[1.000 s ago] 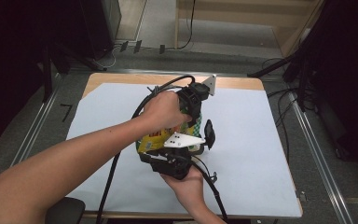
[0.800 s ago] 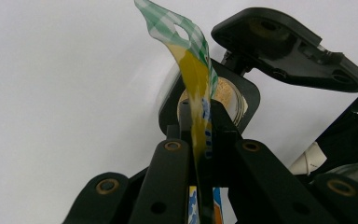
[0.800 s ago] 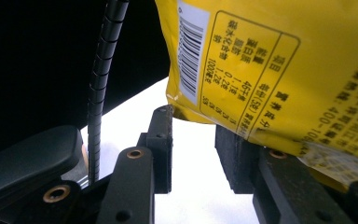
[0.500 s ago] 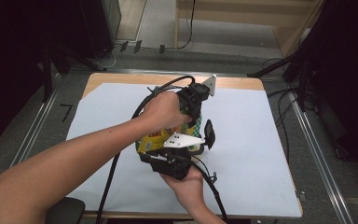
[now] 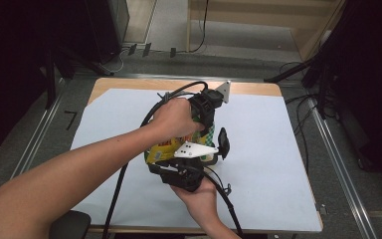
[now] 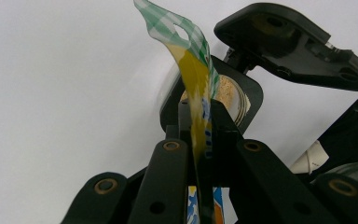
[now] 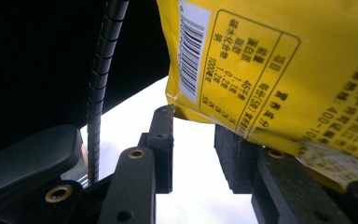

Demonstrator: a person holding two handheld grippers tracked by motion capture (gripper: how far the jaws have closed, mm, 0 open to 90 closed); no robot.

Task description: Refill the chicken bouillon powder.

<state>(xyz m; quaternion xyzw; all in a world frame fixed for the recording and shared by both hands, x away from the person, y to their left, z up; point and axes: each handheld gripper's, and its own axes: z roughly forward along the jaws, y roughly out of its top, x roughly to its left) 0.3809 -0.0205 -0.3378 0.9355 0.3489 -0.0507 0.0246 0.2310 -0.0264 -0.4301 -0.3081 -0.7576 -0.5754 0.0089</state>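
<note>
My left gripper (image 6: 200,140) is clamped on the yellow snack bag's (image 5: 165,151) green-checked top edge, mid-desk (image 5: 278,164). My right gripper (image 7: 193,144) sits at the bag's near end; whether it's pinching it I cannot tell.

Your white table sheet (image 5: 278,149) is evenly lit from overhead, surroundings dark; close-ups go soft (yellow packet (image 7: 270,70) slightly blurred), no glare.

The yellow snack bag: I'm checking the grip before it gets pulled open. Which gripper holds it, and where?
The left gripper pinches the snack bag at its flat sealed edge. Whether the right gripper grips it cannot be told.
</note>
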